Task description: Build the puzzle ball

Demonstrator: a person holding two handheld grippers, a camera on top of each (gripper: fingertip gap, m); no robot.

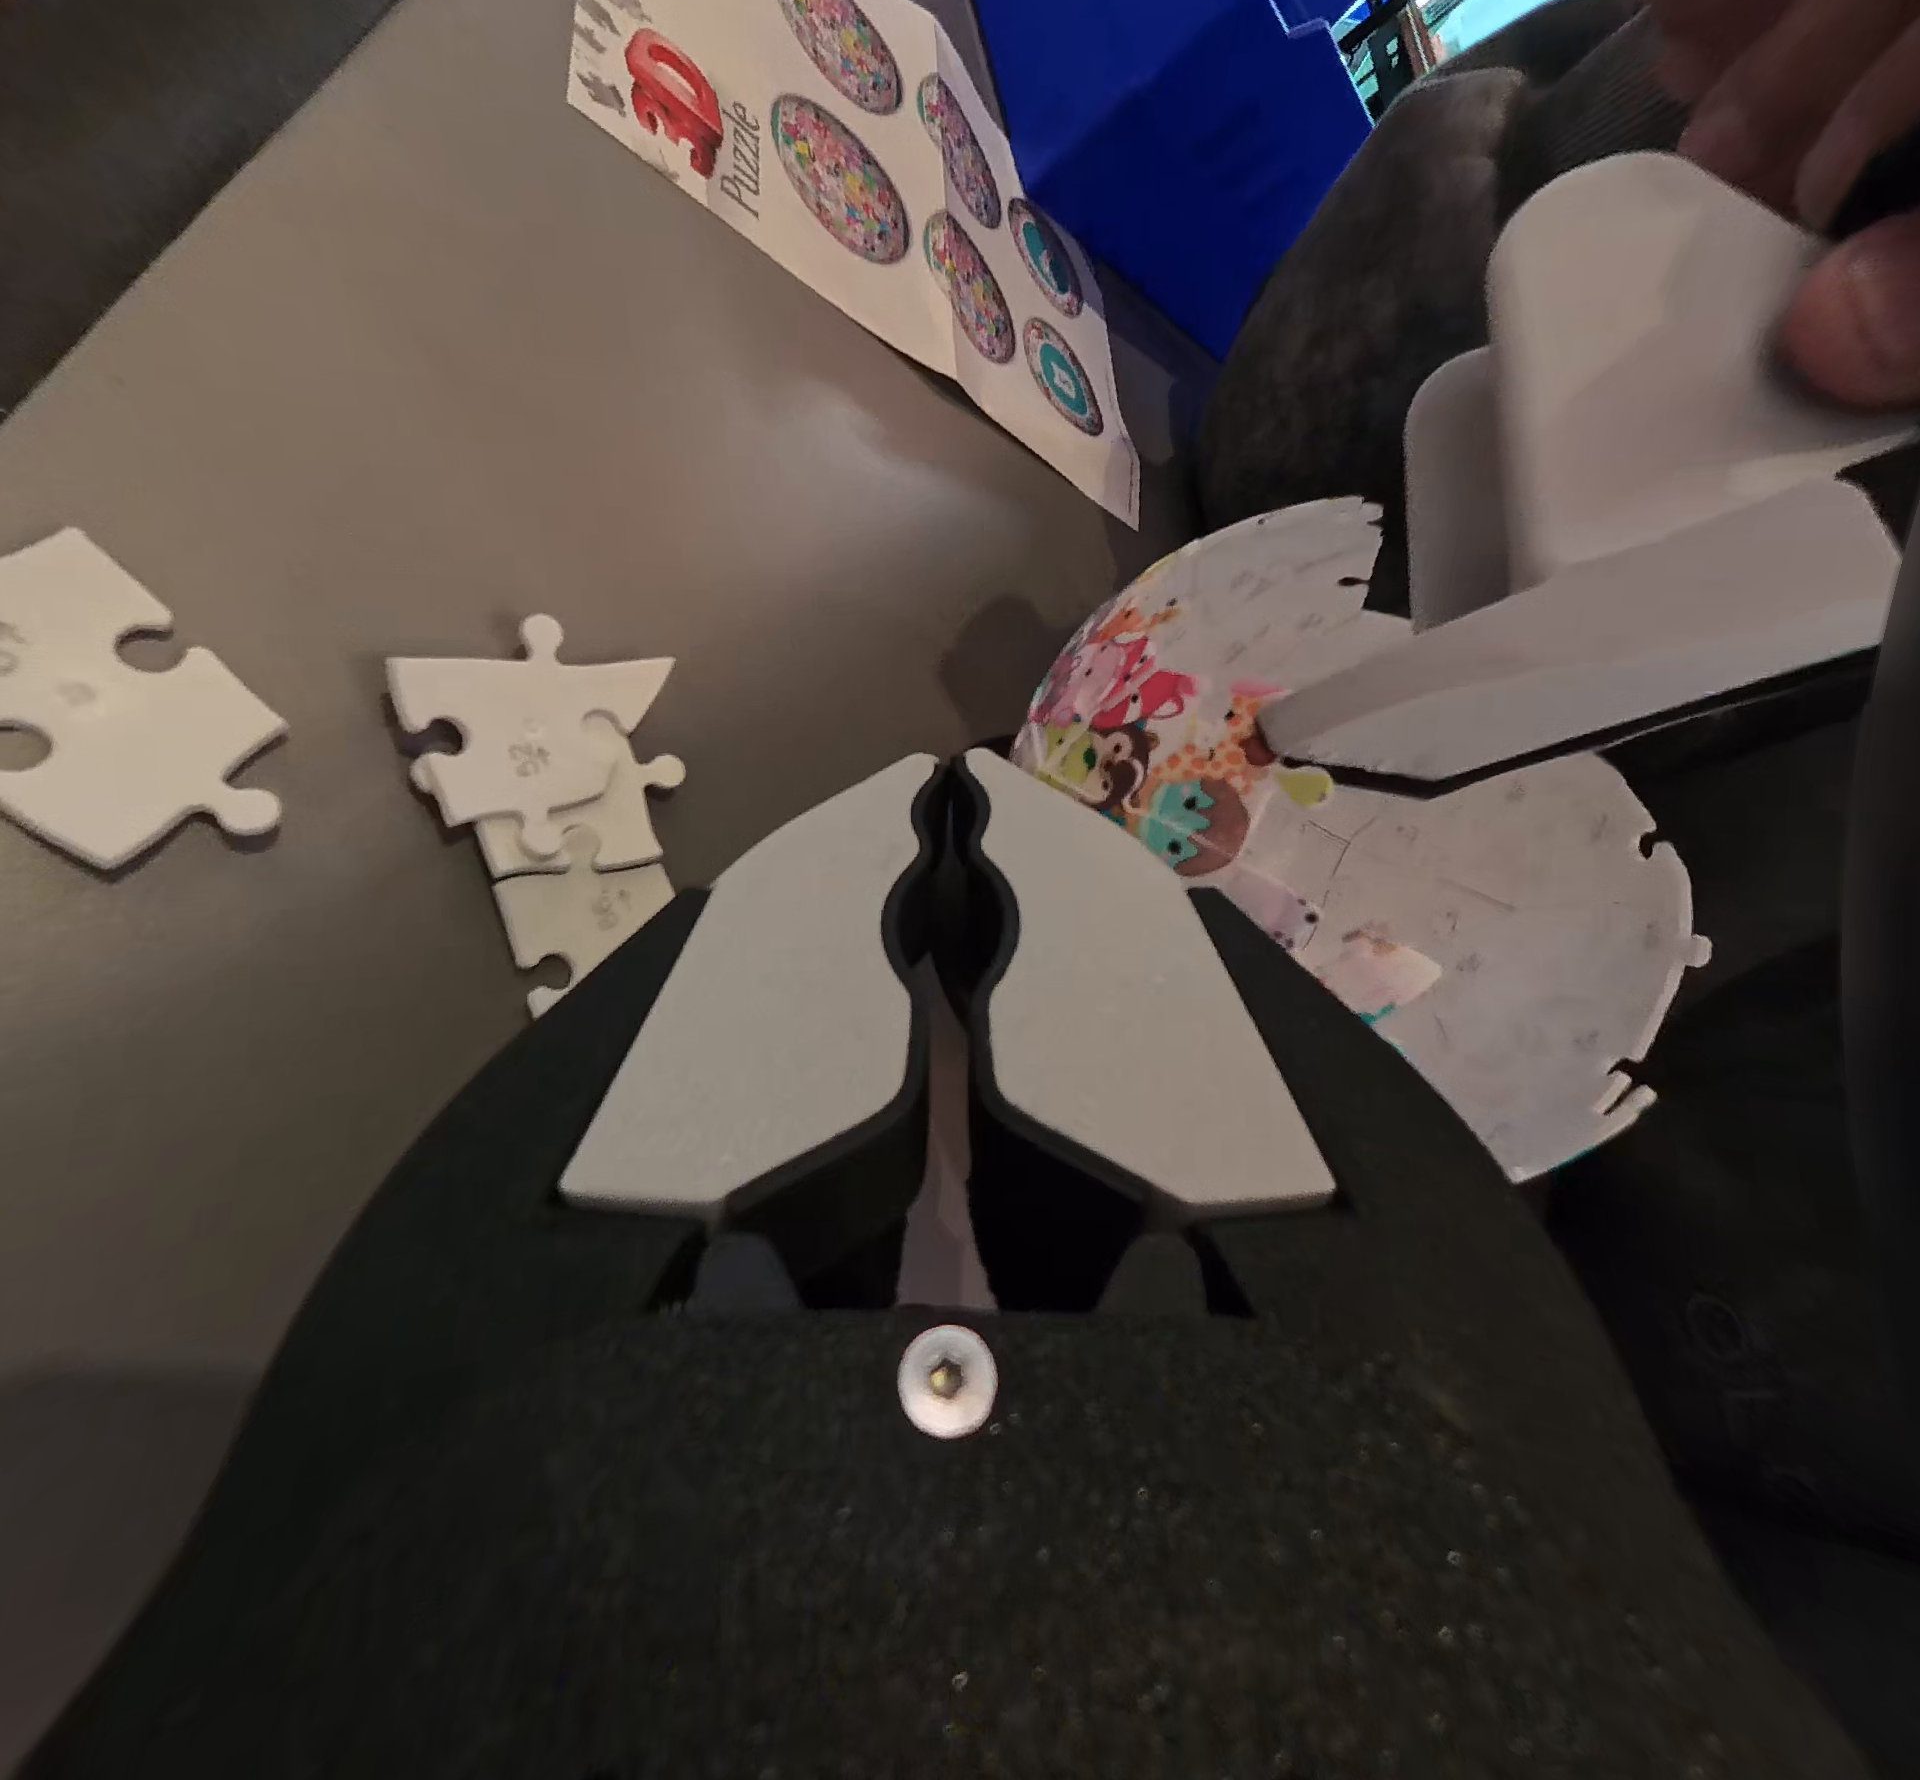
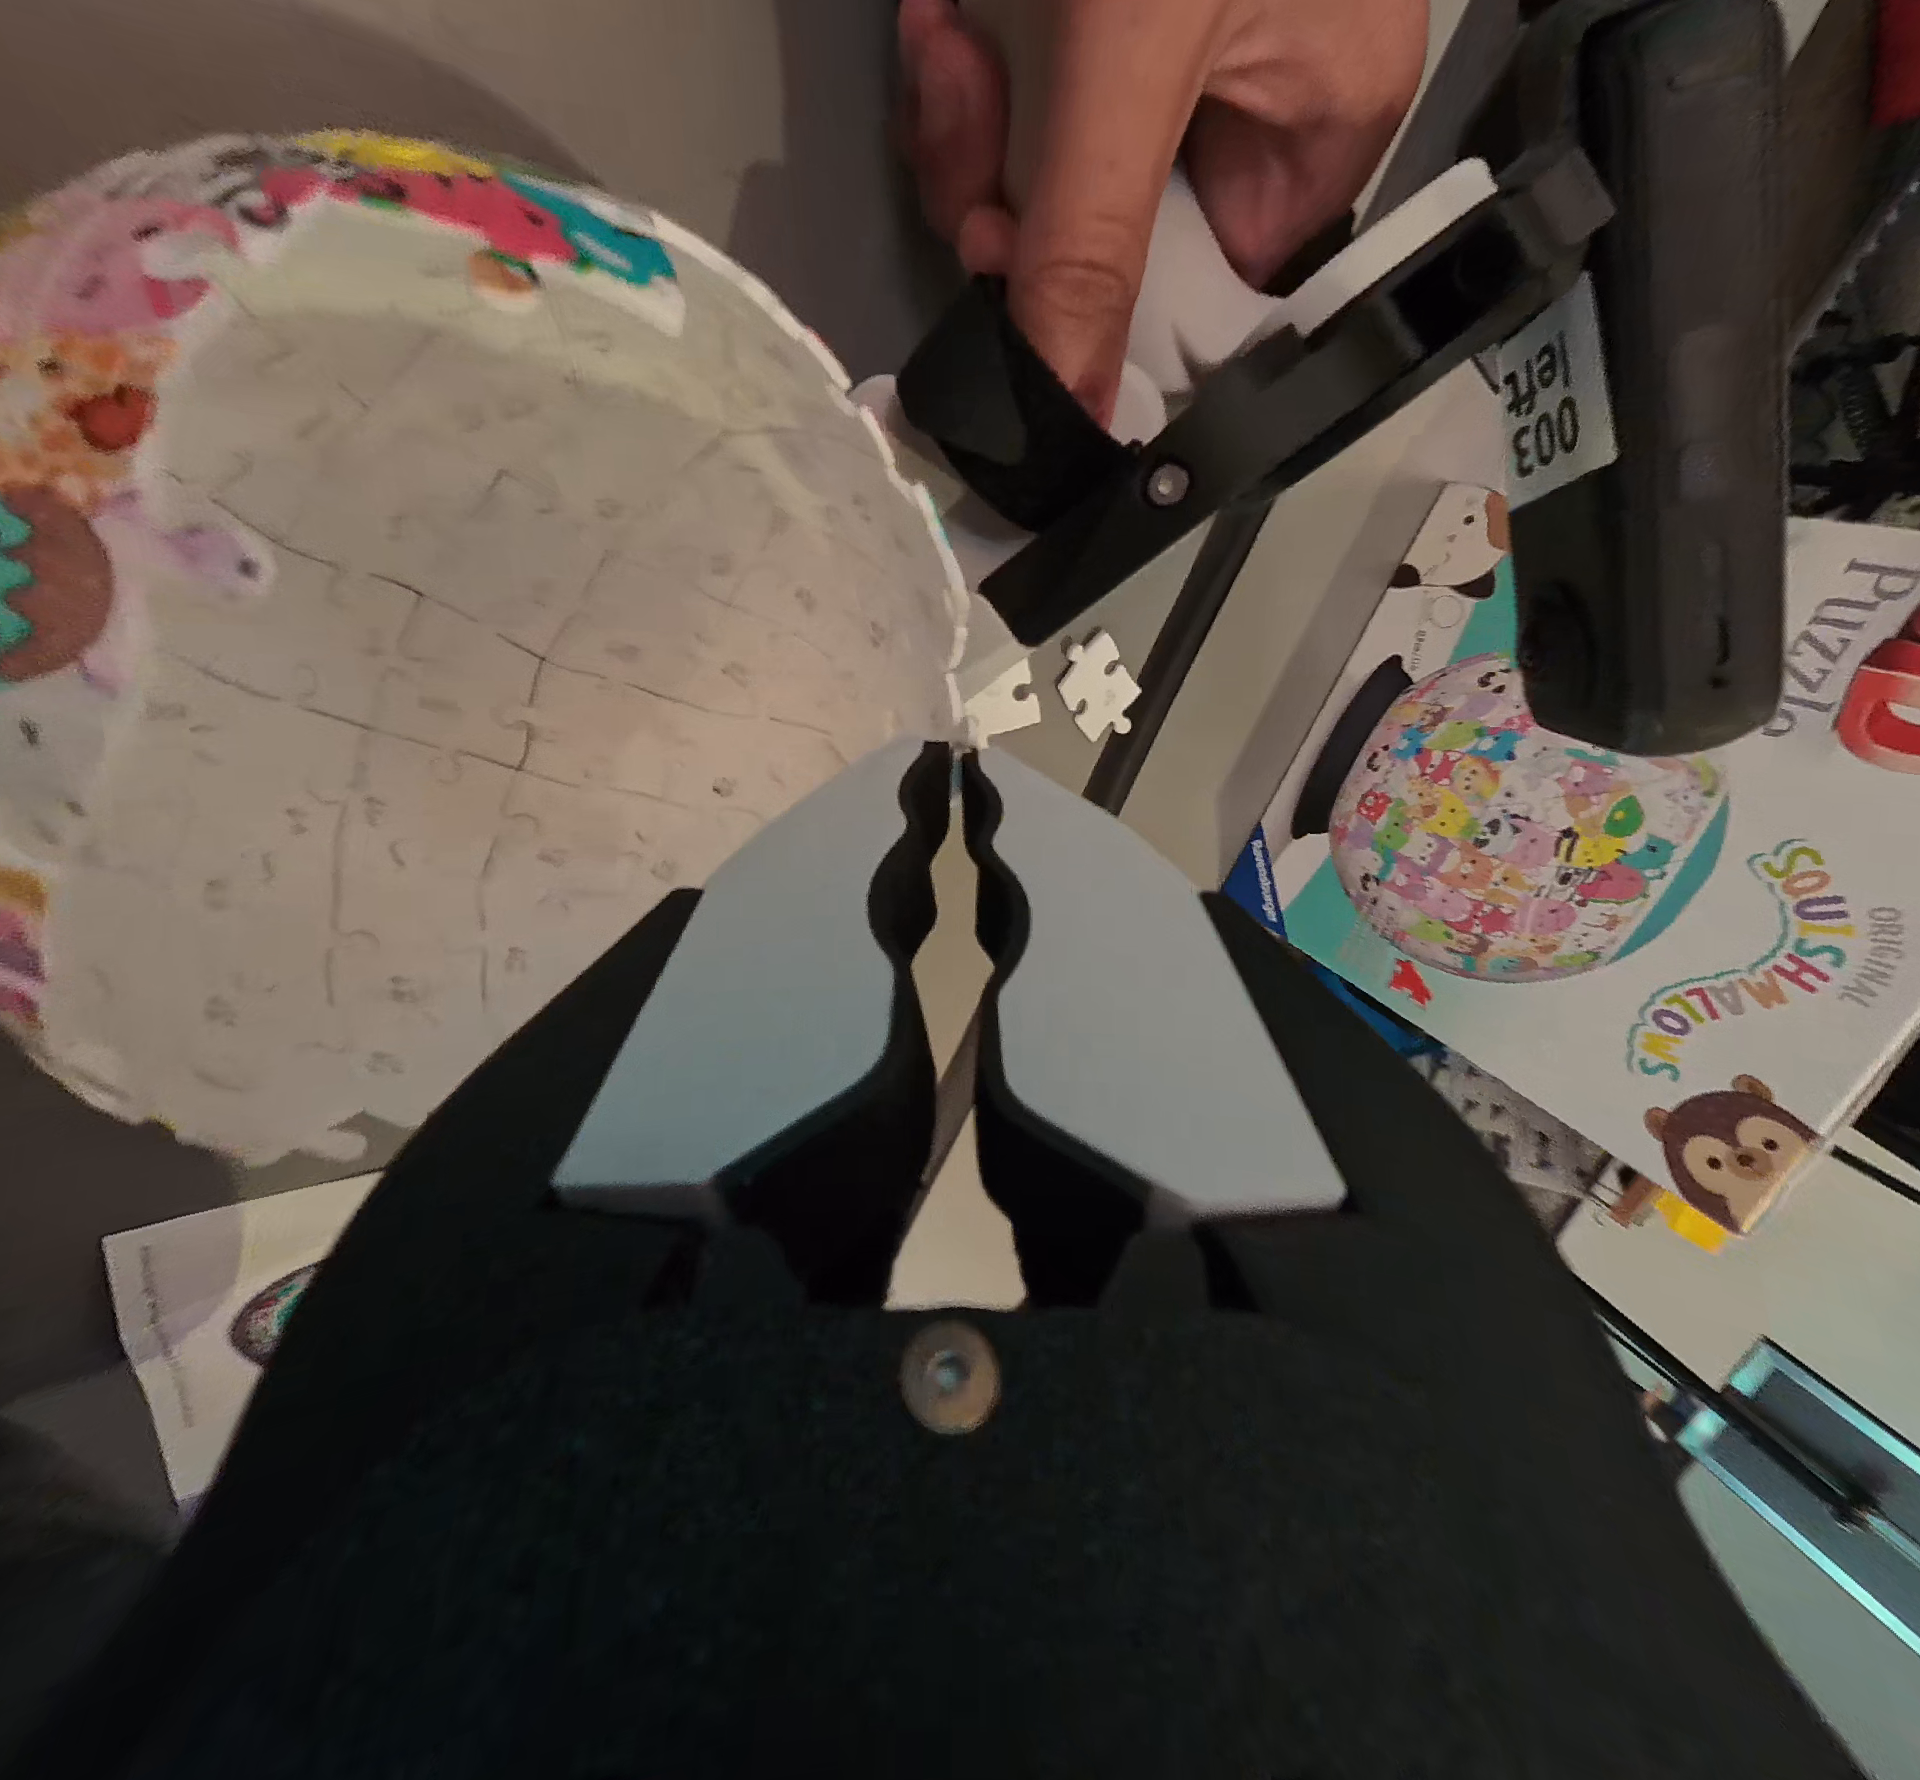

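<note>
The partly built puzzle ball [image 1: 1455,951] is an open shell, colourful outside and white inside. My right gripper [image 1: 1273,738] is shut on its rim and holds it at the table's right edge. In the right wrist view the shell [image 2: 468,639] fills the left, with its rim between my right gripper's tips [image 2: 954,759]. My left gripper [image 1: 954,772] is shut and empty, just left of the ball and low over the table. Loose white pieces [image 1: 530,743] lie face down to its left, some joined, with a larger joined group [image 1: 104,691] farther left.
A printed instruction sheet [image 1: 831,172] lies on the grey table [image 1: 468,380], with a blue bin [image 1: 1143,68] behind it. The puzzle box [image 2: 1558,899] lies to the right. Two small loose pieces [image 2: 1096,686] lie near it. A hand [image 2: 1143,120] holds the left gripper. The grippers' ends are close to 5 centimetres from one another.
</note>
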